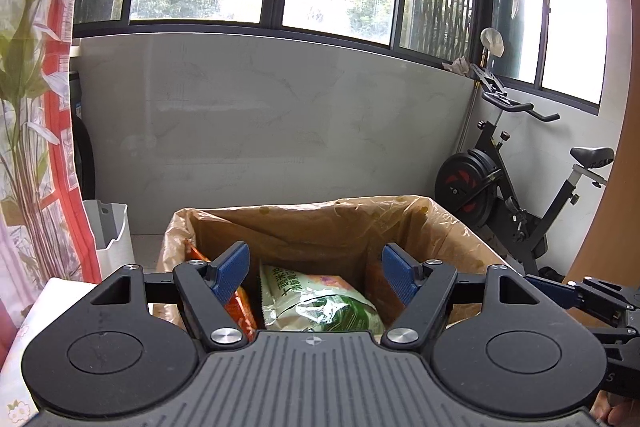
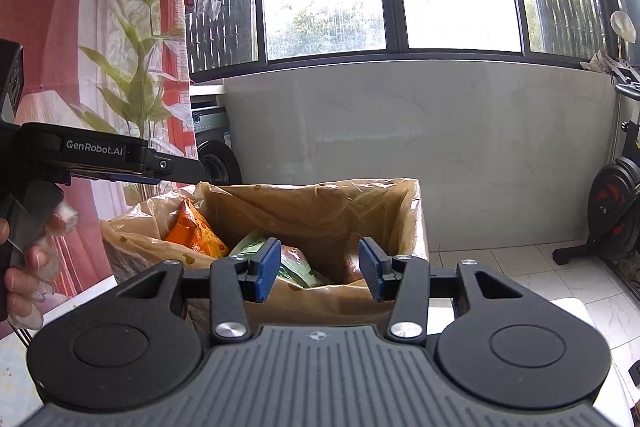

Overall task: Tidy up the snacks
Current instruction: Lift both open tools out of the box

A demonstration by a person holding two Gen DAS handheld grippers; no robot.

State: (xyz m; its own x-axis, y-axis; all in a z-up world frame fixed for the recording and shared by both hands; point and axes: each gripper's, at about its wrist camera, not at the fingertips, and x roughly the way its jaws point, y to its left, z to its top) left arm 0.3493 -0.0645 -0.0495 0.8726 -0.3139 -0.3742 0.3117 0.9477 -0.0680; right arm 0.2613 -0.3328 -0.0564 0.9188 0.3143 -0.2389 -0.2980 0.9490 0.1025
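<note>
While both tools hang over the box, time to pick the next snack. Left gripper (image 1: 316,277): blue pads spread wide, nothing between them, right above the cardboard box (image 1: 472,239) with its crinkly plastic liner (image 1: 320,219). Right gripper (image 2: 318,269): also spread, also bare, near the box's near edge. Down inside the box: a green snack bag (image 1: 320,303) in the middle, an orange snack bag (image 2: 196,227) leaning at the left side, maybe something reddish at the right, too hidden to name. Probably a reach-in step, so best to go slow. Dip one tool straight down, keep the pads apart until a bag edge sits between them, then squeeze softly. Puffy bags slip and crush, so grab a flat sealed end, not the fat middle. Stay clear of the loose liner, or a pinch may catch plastic instead of a bag. Keep the other tool back, out of the way, since both sit close together. Far off on the right: an exercise bike (image 1: 520,187), no bother.
</note>
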